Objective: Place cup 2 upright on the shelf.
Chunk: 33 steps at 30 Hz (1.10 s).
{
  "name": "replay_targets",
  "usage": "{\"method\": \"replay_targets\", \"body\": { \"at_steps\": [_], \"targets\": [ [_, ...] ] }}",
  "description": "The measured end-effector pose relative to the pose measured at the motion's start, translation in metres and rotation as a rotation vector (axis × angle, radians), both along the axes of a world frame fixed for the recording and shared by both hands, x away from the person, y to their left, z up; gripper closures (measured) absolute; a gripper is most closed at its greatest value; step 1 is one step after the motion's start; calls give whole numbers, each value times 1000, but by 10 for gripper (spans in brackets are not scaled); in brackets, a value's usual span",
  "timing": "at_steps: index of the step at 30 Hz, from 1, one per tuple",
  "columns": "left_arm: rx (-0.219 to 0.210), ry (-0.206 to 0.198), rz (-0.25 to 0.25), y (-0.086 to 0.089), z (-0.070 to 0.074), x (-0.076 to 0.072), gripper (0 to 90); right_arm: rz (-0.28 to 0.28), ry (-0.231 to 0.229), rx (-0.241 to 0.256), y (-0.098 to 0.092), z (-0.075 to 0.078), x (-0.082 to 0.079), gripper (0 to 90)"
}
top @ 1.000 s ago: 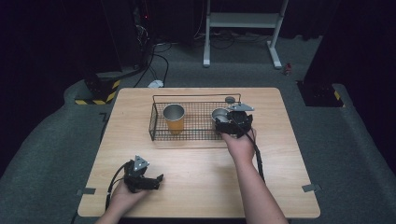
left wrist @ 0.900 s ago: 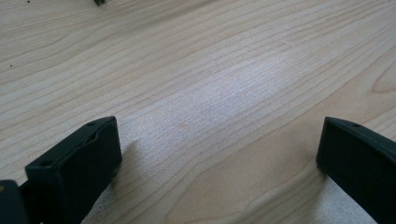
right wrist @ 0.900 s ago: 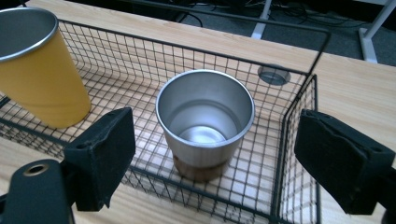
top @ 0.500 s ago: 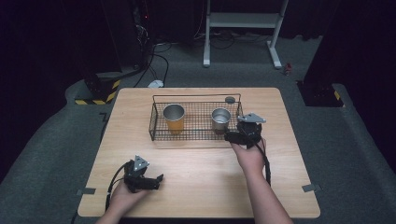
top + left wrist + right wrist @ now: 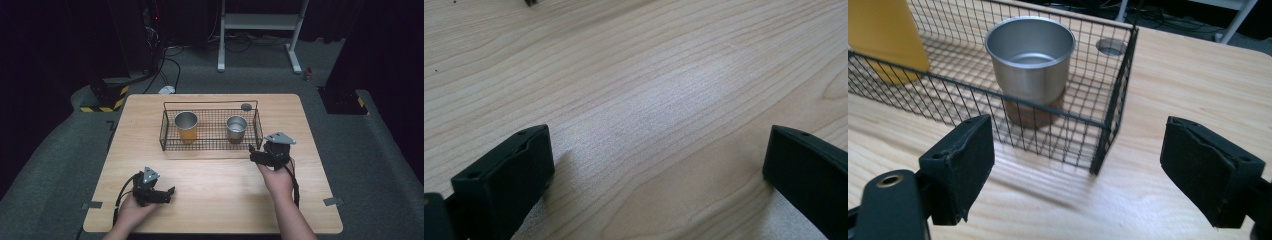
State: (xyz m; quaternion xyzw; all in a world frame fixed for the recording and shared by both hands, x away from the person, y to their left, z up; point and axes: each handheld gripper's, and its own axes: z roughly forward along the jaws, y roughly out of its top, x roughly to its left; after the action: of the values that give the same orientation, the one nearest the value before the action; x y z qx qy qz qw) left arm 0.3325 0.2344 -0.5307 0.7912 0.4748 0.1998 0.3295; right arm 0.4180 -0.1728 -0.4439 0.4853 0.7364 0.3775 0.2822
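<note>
Steel cup [image 5: 1029,57] upright in basket [image 5: 1108,125], beyond right gripper's [image 5: 1075,172] wide-apart jaws.

Legible text, labels, brands, numbers: none found. The silver cup [image 5: 1029,55], the orange cup [image 5: 186,127], the wire basket [image 5: 260,131] and the bare worktop [image 5: 210,175] carry no lettering that can be read. Sign-like marking: one yellow-and-black hazard stripe pattern, wordless, on the block [image 5: 106,96] lying on the floor far left of the worktop.
</note>
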Motion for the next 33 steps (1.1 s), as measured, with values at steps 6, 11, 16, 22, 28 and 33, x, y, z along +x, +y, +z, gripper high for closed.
{"method": "replay_targets", "body": {
  "at_steps": [6, 11, 16, 22, 28, 33],
  "targets": [
    [0, 0, 0, 0, 0, 0, 3, -7, -1, -18, -14, -12, -11, 142],
    [0, 0, 1, 0, 0, 0, 3, -29, 60, -31, -29, -31, -19, 129],
    [0, 0, 1, 0, 0, 0, 3, -46, 97, -39, -44, -48, -29, 124],
    [0, 1, 1, 0, 0, 0, 3, -56, 162, -44, -61, -69, -43, 121],
    [0, 1, 1, 0, 0, 0, 3, -68, 194, -40, -72, -81, -56, 113],
    [0, 0, 2, 0, 0, 0, 3, -52, 201, -39, -74, -81, -62, 102]
  ]
}}
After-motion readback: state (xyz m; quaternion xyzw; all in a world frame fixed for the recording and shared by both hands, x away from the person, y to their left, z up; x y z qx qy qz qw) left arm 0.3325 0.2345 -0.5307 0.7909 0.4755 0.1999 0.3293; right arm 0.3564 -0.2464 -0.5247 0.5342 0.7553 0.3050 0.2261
